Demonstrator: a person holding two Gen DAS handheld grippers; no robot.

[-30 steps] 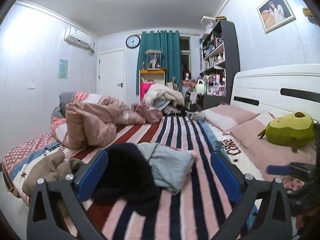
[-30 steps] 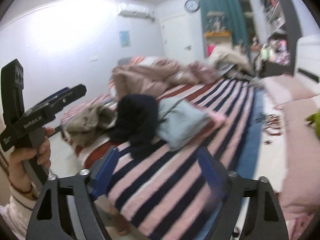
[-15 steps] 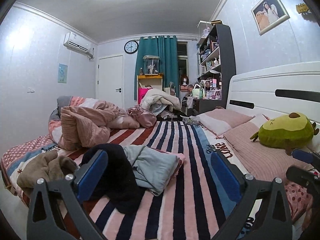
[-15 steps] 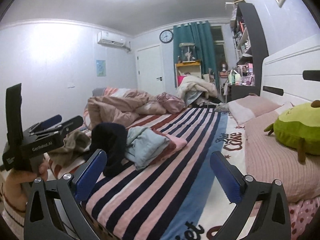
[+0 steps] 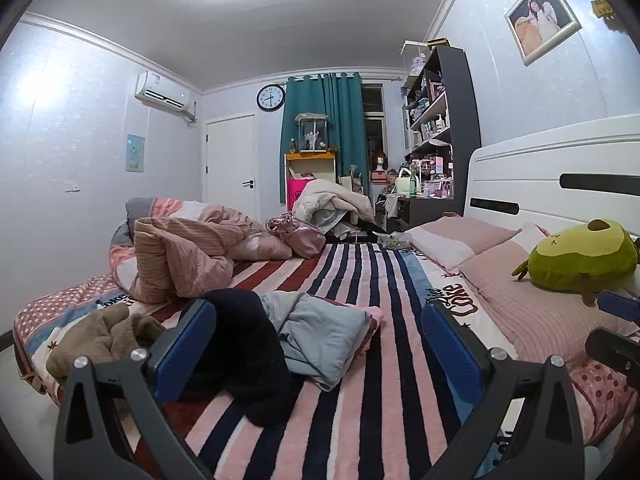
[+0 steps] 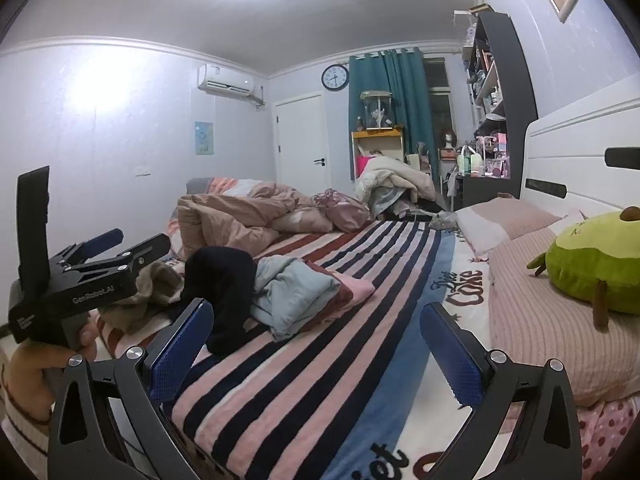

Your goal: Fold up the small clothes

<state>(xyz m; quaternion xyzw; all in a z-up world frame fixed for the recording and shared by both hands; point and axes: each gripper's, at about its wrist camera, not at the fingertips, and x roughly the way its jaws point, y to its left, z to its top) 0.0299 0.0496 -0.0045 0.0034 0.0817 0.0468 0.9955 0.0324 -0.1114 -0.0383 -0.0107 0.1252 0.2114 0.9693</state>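
A pile of small clothes lies on the striped bed: a black garment (image 5: 244, 352), a light blue-grey one (image 5: 320, 332) over a pink one (image 5: 374, 316), and a brown one (image 5: 100, 332) at the left edge. My left gripper (image 5: 316, 348) is open and empty, held above the near edge of the bed just short of the pile. My right gripper (image 6: 316, 348) is open and empty, above the stripes to the right of the pile. The same pile shows in the right wrist view: black (image 6: 224, 288), blue-grey (image 6: 292, 296), brown (image 6: 160, 284).
A crumpled pink duvet (image 5: 188, 252) lies behind the pile. Pink pillows (image 5: 532, 312) and a green avocado plush (image 5: 580, 256) lie along the white headboard at right. The striped blanket (image 5: 380, 280) stretches between them. The left gripper's body and hand (image 6: 80, 280) show at left.
Both grippers have risen and pulled back from the pile. The right gripper has swung right, level with the bed. Both stay open and empty.
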